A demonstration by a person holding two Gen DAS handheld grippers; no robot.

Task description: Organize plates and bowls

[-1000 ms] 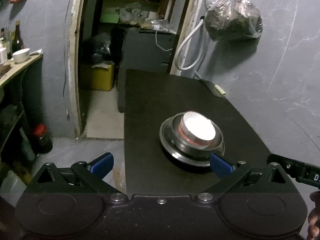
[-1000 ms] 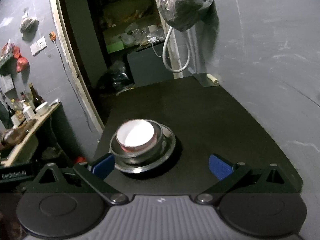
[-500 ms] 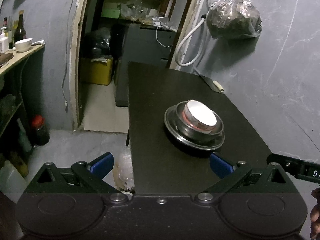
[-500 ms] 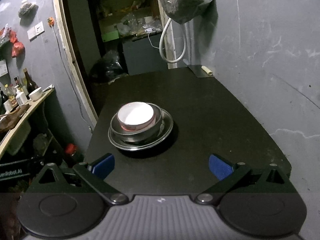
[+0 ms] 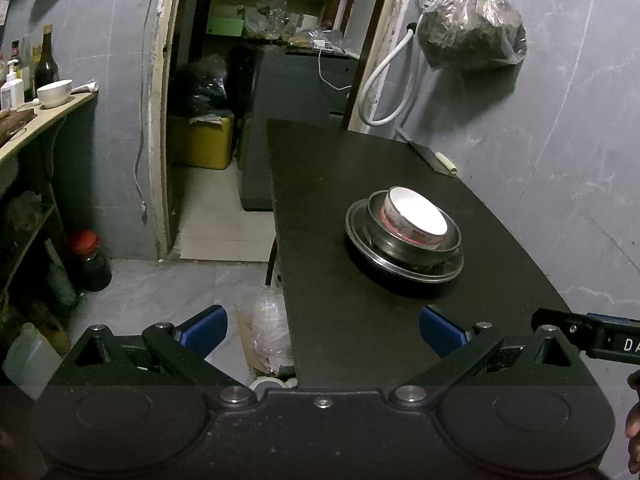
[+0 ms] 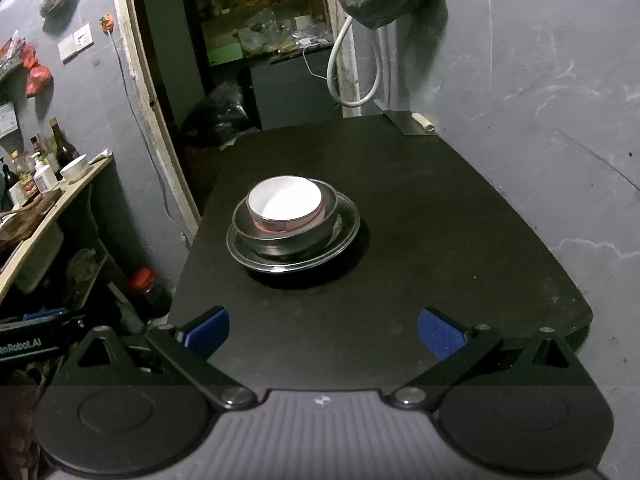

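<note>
— While both tools hang wide and empty, left tool (image 5: 322, 330) and right tool (image 6: 324, 330), where's the stack?

— Ahead on the surface (image 6: 420, 208): white bowl (image 6: 285, 201) inside metal bowl (image 6: 288, 232) on plate (image 6: 344, 240), left-forward of the right tool, right-forward of the left. Neither looks clearly nearer.

Left wrist view looks forward over its open tool (image 5: 322, 330) from off the tabletop's (image 5: 320, 184) near left corner, right wrist view over its own tool (image 6: 323, 330) from the near edge, both well back, sharing tabletop, stacked bowls (image 5: 404, 236) (image 6: 292, 224), doorway (image 5: 256, 60) and wall bag (image 5: 472, 36).
</note>
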